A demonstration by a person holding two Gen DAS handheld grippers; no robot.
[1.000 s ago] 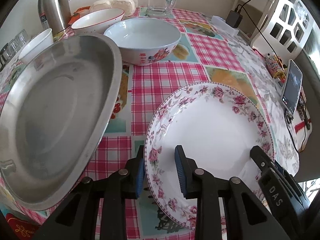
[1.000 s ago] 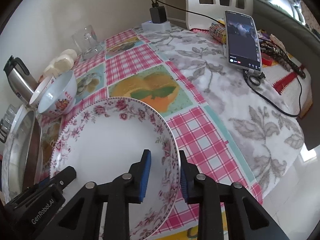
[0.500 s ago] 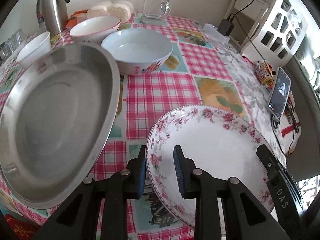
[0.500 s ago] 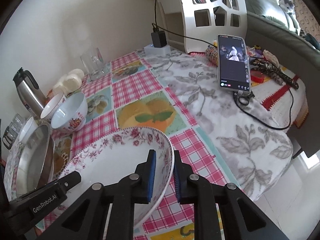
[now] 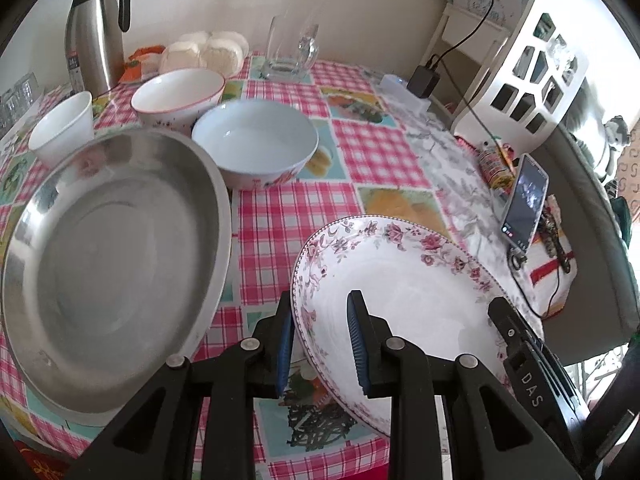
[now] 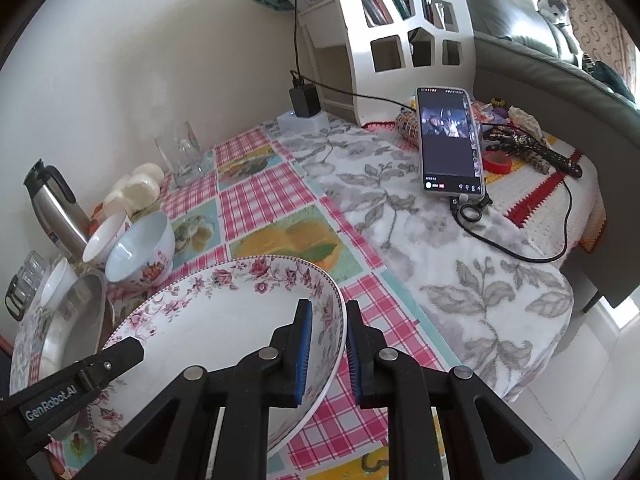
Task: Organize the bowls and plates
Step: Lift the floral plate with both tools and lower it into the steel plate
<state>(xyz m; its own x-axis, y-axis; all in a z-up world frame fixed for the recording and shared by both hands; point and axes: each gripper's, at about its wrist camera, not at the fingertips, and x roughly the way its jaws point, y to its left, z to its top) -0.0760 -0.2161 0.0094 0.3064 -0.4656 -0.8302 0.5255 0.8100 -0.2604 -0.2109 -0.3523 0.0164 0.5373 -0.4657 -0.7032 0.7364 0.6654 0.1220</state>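
**Two tools hold the flowered plate**

From the left wrist we see our left tool (image 5: 320, 340) pinching the rim of the flowered plate (image 5: 404, 304), which is tilted above the bench (image 5: 280, 216). A steel tray (image 5: 112, 264) sits beside it, with a blue bowl (image 5: 256, 144) behind.

From the right wrist we see our right tool (image 6: 327, 350) pinching the plate's (image 6: 216, 320) other rim. A phone (image 6: 449, 142) stands well apart.

table (image 5: 280, 216) in a pink checked cloth has a steel tray (image 5: 112, 256), three bowls, a thermos (image 5: 94, 28), a glass mug (image 5: 290, 50) and a phone (image 6: 448, 140) on it.
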